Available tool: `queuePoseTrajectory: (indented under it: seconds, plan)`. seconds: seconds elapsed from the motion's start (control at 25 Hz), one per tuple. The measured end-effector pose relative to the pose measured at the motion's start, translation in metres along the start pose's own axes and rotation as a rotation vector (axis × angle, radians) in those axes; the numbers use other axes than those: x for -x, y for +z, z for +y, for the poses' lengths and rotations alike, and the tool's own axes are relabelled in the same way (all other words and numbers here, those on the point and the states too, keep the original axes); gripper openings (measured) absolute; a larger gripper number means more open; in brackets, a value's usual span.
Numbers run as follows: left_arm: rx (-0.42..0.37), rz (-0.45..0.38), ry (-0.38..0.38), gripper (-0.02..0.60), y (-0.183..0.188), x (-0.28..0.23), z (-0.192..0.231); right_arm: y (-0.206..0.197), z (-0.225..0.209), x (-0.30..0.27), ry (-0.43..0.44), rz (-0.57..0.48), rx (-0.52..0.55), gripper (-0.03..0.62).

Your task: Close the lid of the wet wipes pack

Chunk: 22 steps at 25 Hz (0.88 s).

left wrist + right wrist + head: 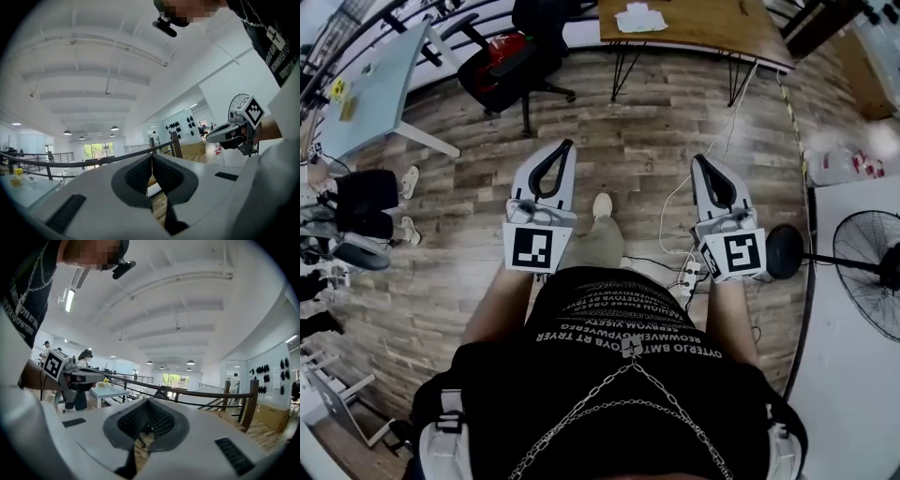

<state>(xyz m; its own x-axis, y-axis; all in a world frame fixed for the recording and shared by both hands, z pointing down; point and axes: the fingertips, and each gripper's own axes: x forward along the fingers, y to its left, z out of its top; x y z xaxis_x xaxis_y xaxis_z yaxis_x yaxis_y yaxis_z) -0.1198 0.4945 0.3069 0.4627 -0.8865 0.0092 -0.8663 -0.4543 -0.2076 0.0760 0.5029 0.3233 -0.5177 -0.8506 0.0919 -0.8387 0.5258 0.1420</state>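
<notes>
I see no wet wipes pack that I can name for sure. A flat white thing lies on the wooden table far ahead, too small to tell what it is. My left gripper is held level in front of my body, jaws shut with the tips meeting and nothing between them. My right gripper is held level beside it, also shut and empty. Both hang over the wooden floor, well short of the table.
A black office chair with a red cushion stands ahead to the left, next to a pale table. A standing fan is at the right. A power strip with cables lies by my feet. Another person sits at the left.
</notes>
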Motion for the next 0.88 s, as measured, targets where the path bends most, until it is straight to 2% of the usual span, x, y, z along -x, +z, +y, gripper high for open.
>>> queuePoseTrajectory:
  seconds: [0.36,0.52,0.88]
  plan:
    - [0.021,-0.013,-0.053,0.029,-0.005,-0.079,0.024,-0.008,-0.030,-0.057,0.003,0.055,0.001,0.017]
    - [0.035,-0.005,-0.074,0.029,-0.009,-0.118,0.040,-0.010,-0.044,-0.094,0.017,0.083,-0.010,0.106]
    - [0.038,0.006,-0.107,0.029,-0.021,-0.174,0.074,-0.012,-0.071,-0.155,0.009,0.097,-0.042,0.129]
